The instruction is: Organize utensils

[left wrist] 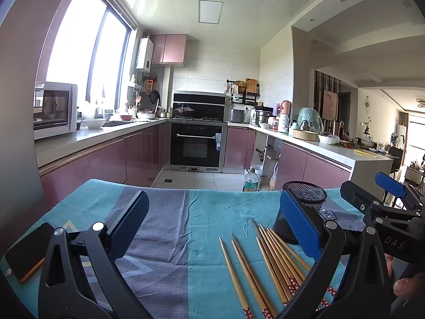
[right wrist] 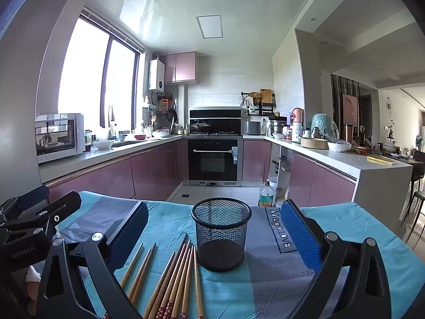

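Several wooden chopsticks (left wrist: 268, 263) with red patterned ends lie loose on the teal and grey tablecloth (left wrist: 186, 220), to the left of a black mesh cup (right wrist: 221, 232) that stands upright and empty. My left gripper (left wrist: 212, 228) is open above the cloth; the chopsticks lie near its right finger and the mesh cup (left wrist: 302, 207) is partly hidden behind that finger. My right gripper (right wrist: 213, 236) is open too, with the cup between its spread fingers further out and the chopsticks (right wrist: 172, 279) near its left finger. The right gripper (left wrist: 390, 207) also shows at the right edge of the left wrist view.
A phone (left wrist: 26, 252) with an orange case lies at the cloth's left edge. Beyond the table's far edge are the kitchen floor, a plastic bottle (right wrist: 266, 195), pink cabinets and an oven (right wrist: 212, 159). A fingertip (left wrist: 406, 287) of the person shows at the lower right.
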Motion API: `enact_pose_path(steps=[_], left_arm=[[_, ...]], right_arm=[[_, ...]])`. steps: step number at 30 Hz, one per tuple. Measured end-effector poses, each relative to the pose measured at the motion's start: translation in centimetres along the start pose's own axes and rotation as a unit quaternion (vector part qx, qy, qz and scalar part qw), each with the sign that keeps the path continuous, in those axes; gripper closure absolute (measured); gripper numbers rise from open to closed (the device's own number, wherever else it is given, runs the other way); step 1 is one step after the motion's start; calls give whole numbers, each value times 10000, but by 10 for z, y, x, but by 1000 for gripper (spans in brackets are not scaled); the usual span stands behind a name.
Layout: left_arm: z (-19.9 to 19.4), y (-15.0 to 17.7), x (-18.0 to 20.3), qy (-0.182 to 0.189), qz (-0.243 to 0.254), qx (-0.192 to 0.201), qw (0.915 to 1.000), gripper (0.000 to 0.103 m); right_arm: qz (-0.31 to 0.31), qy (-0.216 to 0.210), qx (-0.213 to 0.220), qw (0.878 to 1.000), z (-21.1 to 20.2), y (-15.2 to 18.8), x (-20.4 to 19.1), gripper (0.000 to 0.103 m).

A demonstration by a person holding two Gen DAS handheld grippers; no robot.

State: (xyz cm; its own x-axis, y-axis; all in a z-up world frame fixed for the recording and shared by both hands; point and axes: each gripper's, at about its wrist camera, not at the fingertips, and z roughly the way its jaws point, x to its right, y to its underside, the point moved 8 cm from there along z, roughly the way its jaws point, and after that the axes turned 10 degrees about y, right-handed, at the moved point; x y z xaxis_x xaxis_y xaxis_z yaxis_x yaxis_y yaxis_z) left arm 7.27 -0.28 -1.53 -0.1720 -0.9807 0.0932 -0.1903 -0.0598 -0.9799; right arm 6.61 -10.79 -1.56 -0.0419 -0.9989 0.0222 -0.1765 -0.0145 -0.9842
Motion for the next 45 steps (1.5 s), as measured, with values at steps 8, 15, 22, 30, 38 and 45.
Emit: enact_pose_path(steps=[8,15,22,30,38,45], left_arm=[[3,3,-1,-2,-44,-70,10000,6],[3,3,-1,-5,-48,-75,10000,6],[3,3,0,10,-47,-73,10000,6],[3,3,0,5,-56,-78,10000,6],[2,4,-1,11,-62,-90,9999,6],[2,4,-1,16,-62,-88,9999,6]], right_arm=[[13,43,3,10000,1,0,0,6],[36,46,24,10000,-1,0,-1,6],[41,43,20,10000,-1,0,-1,6],[52,28,6,10000,0,1,1,6],[61,16,10,10000,1,1,2,6],[57,14,19,10000,1,1,3,6]])
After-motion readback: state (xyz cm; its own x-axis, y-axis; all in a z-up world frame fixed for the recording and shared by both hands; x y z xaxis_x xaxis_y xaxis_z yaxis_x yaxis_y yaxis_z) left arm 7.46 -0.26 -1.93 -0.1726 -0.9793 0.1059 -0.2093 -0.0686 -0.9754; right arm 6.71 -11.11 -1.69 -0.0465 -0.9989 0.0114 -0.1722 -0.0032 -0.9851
